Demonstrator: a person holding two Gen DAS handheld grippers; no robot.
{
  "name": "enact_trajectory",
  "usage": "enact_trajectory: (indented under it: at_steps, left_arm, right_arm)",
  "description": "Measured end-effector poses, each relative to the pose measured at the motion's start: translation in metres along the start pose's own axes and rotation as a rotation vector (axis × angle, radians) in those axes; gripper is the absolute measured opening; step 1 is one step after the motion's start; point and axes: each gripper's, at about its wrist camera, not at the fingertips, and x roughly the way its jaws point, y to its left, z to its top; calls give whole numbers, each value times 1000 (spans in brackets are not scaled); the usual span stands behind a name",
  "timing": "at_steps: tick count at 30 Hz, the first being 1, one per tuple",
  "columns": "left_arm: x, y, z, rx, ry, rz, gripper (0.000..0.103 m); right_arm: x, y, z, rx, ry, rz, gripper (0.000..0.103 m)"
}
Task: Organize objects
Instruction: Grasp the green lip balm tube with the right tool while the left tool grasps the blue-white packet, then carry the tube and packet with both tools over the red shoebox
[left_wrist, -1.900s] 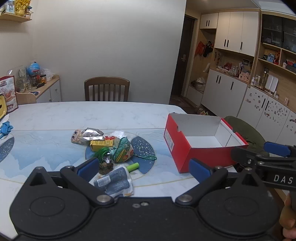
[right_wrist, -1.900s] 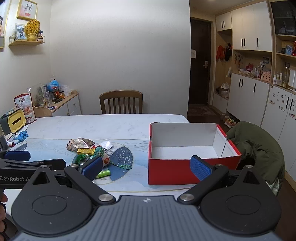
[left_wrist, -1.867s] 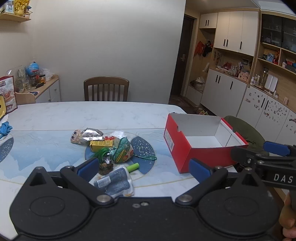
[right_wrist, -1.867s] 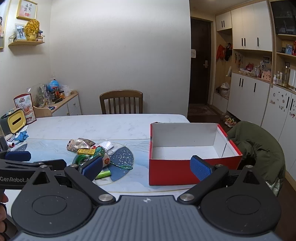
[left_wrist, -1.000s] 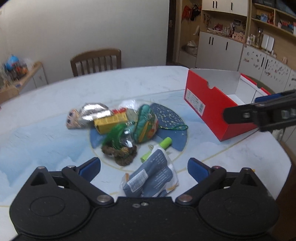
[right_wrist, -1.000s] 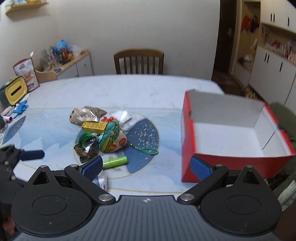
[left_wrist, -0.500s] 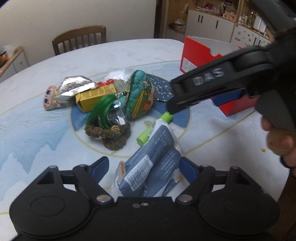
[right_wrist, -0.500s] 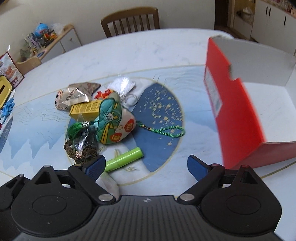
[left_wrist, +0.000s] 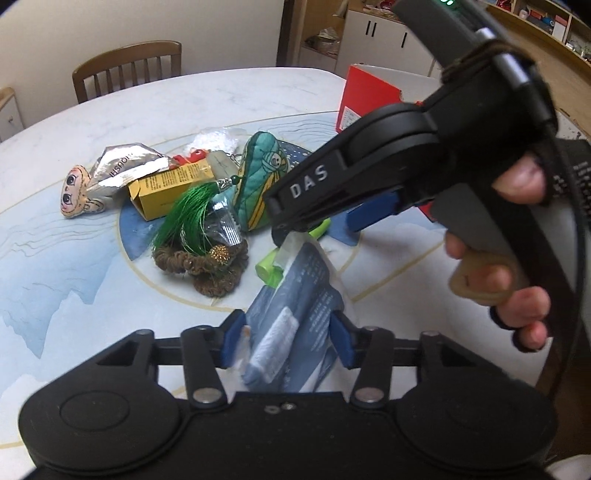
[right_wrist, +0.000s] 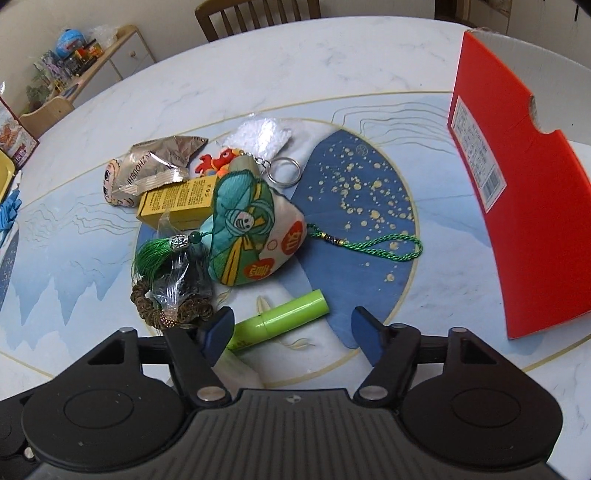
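The left tool (left_wrist: 287, 338) has come down from its high, level view of the room and now sits low over the surface (left_wrist: 74, 258), its blue pads narrowed from their wide spread until they press both sides of the blue packet (left_wrist: 295, 295). The packet lies right between those pads with its clear edge reaching forward toward the green tube (left_wrist: 273, 267). Ahead and to the left of this tool sit the bead bracelet (left_wrist: 207, 264), the green tassel (left_wrist: 184, 218), the yellow carton (left_wrist: 170, 190) and the silver snack bag (left_wrist: 122, 168). So the first pick looks begun, though the packet does not seem lifted yet.

The right tool (right_wrist: 293, 330) has also swung in from beside the red box (right_wrist: 517, 206) and now hovers spread over the pile. The green tube (right_wrist: 282, 321) lies just in front of its left pad, with the stuffed charm (right_wrist: 251, 236) and green cord (right_wrist: 376, 245) farther ahead. The box is far to its right and nothing shows in the little of its inside that can be seen, so in my judgement the sorting is only starting, with both tools about to carry items across to it
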Motion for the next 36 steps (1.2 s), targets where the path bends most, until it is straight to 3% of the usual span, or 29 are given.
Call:
enact_trajectory:
  at_steps: [8,16,19,23,28,36]
  left_arm:
    - [-8,14,-3,-34,-7,-63,39]
    - [-15,19,-6,-35,-10,-88,33]
    - [-17,17,-8,-16,-11,-91,31]
    - [-19,14,-11,11,-10,-96,24]
    - [-20,16,-11,0,-11,-113,18]
    - [-29,17,-5,-34,-40,-118,16]
  right_arm:
    - [9,15,4,-35,34,-30,70]
    - [13,29,6,-43,58,-37,61]
    - [12,29,8,-8,62,-43,53]
    - [11,21,12,54,66,-56,35]
    - [7,4,15,128,58,-38,29]
    - [-29,-16,14,195,-31,5,18]
